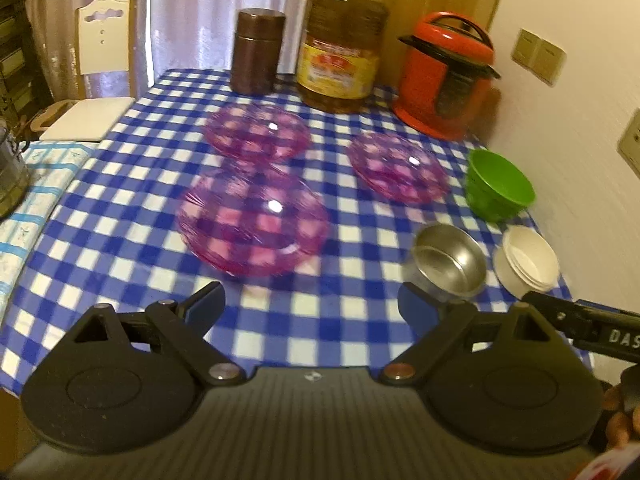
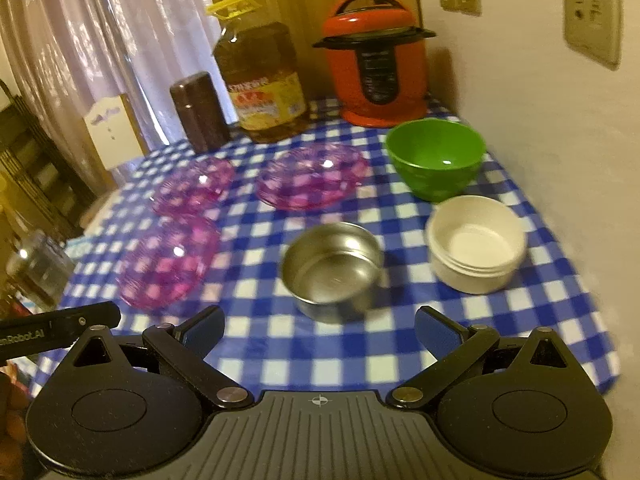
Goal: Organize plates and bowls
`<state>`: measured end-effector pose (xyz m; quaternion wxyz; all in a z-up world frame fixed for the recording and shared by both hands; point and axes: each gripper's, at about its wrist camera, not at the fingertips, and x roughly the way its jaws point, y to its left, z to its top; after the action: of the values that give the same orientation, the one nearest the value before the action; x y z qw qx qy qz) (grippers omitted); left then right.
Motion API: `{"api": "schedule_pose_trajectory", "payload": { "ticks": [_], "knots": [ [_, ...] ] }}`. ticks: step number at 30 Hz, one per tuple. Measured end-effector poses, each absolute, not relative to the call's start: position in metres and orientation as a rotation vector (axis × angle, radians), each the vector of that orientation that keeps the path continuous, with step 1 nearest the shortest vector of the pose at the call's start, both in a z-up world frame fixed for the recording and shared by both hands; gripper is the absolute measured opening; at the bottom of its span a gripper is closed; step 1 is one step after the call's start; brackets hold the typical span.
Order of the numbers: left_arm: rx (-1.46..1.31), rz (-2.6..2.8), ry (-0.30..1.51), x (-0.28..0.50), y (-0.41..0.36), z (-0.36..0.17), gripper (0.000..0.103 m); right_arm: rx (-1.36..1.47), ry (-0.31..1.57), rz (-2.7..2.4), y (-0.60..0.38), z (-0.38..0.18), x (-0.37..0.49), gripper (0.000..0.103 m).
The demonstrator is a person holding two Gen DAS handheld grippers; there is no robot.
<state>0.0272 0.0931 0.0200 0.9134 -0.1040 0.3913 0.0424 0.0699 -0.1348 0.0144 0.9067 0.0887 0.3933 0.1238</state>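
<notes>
Step in hand, as we judge it: approach, nothing gripped yet. Left gripper (image 1: 310,304) hangs over the table's near edge, jaws spread wide and empty; right gripper (image 2: 320,326) likewise, wide and empty.

Left to right on the checked tablecloth (image 1: 312,332): three pink translucent ribbed plates, near (image 1: 254,224), far (image 1: 258,132), and toward the right (image 1: 400,168), all shallow and lying apart. Then the steel bowl (image 2: 332,266), straight-walled and shiny; the green plastic bowl (image 2: 436,158), deep; the white nested bowls (image 2: 476,242) at the right edge.

Next move, we judge: pinch a thin plate rim and stack it; slick plastic may slip.
</notes>
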Motion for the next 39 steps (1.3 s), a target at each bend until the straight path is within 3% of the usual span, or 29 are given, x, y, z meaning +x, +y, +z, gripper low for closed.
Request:
{"api": "schedule_pose_trajectory", "payload": {
  "ticks": [10, 12, 19, 24, 34, 36, 39],
  "knots": [
    [-0.236, 0.127, 0.793, 0.076, 0.178, 0.014, 0.089, 0.224, 0.795, 0.363, -0.075, 0.011, 0.125, 0.1],
    [-0.216, 0.132, 0.795, 0.089, 0.191, 0.01, 0.089, 0.223, 0.798, 0.378, -0.064, 0.007, 0.136, 0.088],
    [-0.173, 0.097, 0.828, 0.122, 0.216, -0.017, 0.083, 0.217, 0.832, 0.425, -0.021, -0.017, 0.174, 0.075],
    [-0.177, 0.074, 0.857, 0.137, 0.229, -0.04, 0.074, 0.232, 0.901, 0.427, -0.003, -0.044, 0.197, 0.06],
    [-0.199, 0.072, 0.911, 0.16, 0.248, -0.074, 0.053, 0.246, 0.963, 0.409, 0.009, -0.077, 0.223, 0.044],
    [-0.209, 0.066, 0.924, 0.164, 0.252, -0.081, 0.042, 0.243, 0.971, 0.405, 0.013, -0.082, 0.226, 0.039],
    [-0.217, 0.066, 0.934, 0.168, 0.253, -0.087, 0.034, 0.252, 0.989, 0.396, 0.015, -0.087, 0.233, 0.036]
  ]
}}
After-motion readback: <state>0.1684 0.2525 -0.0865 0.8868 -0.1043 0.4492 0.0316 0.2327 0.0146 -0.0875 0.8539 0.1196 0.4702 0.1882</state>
